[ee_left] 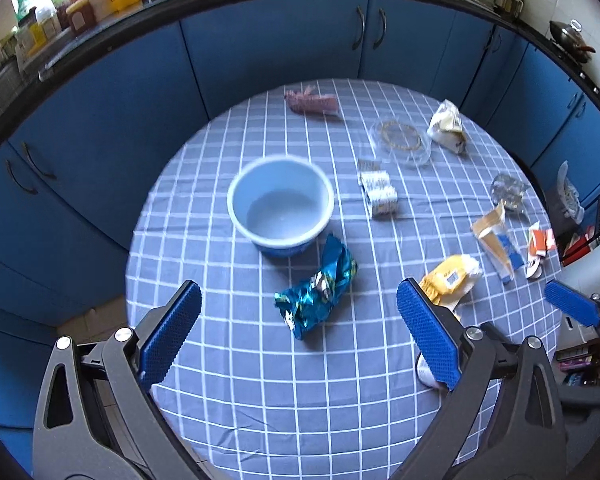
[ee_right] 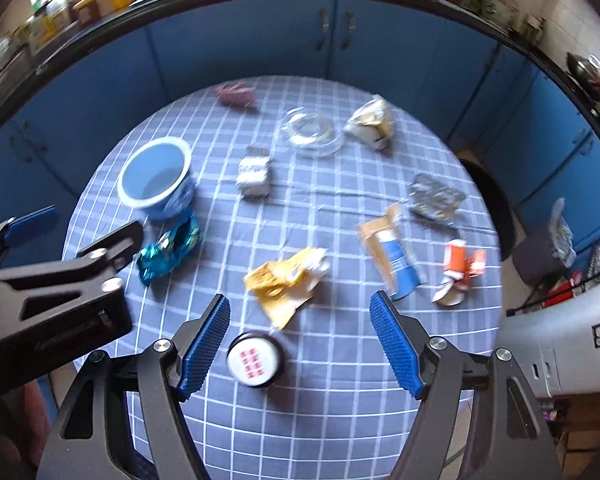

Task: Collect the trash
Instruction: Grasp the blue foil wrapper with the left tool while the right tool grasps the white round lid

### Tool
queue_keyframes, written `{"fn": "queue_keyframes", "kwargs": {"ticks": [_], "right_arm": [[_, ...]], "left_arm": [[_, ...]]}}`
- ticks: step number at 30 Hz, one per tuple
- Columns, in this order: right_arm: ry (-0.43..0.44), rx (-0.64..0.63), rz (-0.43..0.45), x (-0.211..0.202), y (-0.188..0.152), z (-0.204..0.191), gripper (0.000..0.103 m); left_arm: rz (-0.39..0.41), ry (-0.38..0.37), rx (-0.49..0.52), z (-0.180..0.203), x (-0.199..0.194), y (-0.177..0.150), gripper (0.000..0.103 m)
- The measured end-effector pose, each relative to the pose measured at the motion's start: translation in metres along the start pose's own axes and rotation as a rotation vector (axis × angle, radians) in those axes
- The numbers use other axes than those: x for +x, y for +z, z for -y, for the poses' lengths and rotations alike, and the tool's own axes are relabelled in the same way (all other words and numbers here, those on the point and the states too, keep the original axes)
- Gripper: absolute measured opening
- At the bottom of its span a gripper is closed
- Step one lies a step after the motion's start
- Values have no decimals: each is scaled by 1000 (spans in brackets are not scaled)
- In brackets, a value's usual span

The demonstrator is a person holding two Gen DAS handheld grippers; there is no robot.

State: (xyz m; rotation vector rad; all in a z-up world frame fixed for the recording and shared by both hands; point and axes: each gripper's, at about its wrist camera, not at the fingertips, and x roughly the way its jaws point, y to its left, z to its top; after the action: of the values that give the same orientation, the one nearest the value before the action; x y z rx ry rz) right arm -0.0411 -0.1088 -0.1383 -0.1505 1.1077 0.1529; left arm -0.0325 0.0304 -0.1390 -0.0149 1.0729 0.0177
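Note:
A round table with a blue checked cloth (ee_left: 260, 380) holds scattered trash and a blue bowl (ee_left: 280, 206), empty inside, which also shows in the right wrist view (ee_right: 156, 184). A crumpled teal foil wrapper (ee_left: 318, 290) lies just ahead of my open, empty left gripper (ee_left: 300, 336). A yellow wrapper (ee_right: 286, 282) lies just ahead of my open, empty right gripper (ee_right: 300, 340). A small round lid with red marks (ee_right: 254, 362) sits between the right fingers, near the left one. The left gripper's body (ee_right: 60, 280) shows at the left of the right wrist view.
More trash lies around: a pink wrapper (ee_left: 310, 100), a clear plastic lid (ee_left: 400, 140), a cream wrapper (ee_left: 446, 126), a white printed wrapper (ee_left: 378, 192), a silver foil (ee_right: 436, 200), a tan and blue packet (ee_right: 392, 256), an orange packet (ee_right: 460, 268). Blue cabinets (ee_left: 280, 48) surround the table.

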Motion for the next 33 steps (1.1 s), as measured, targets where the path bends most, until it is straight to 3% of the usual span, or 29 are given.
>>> {"fn": "queue_keyframes", "kwargs": {"ticks": [8, 14, 24, 33], "right_arm": [[40, -52, -13, 33, -33, -18, 61], [67, -38, -13, 49, -44, -17, 43], [2, 46, 60, 34, -26, 9, 43], [-99, 111, 81, 40, -24, 40, 43]], "left_arm": [[-4, 6, -2, -3, 28, -24, 91], [-5, 5, -7, -2, 42, -30, 90], [19, -11, 16, 11, 49, -18, 91], [-11, -34, 12, 23, 90, -16, 88]]}}
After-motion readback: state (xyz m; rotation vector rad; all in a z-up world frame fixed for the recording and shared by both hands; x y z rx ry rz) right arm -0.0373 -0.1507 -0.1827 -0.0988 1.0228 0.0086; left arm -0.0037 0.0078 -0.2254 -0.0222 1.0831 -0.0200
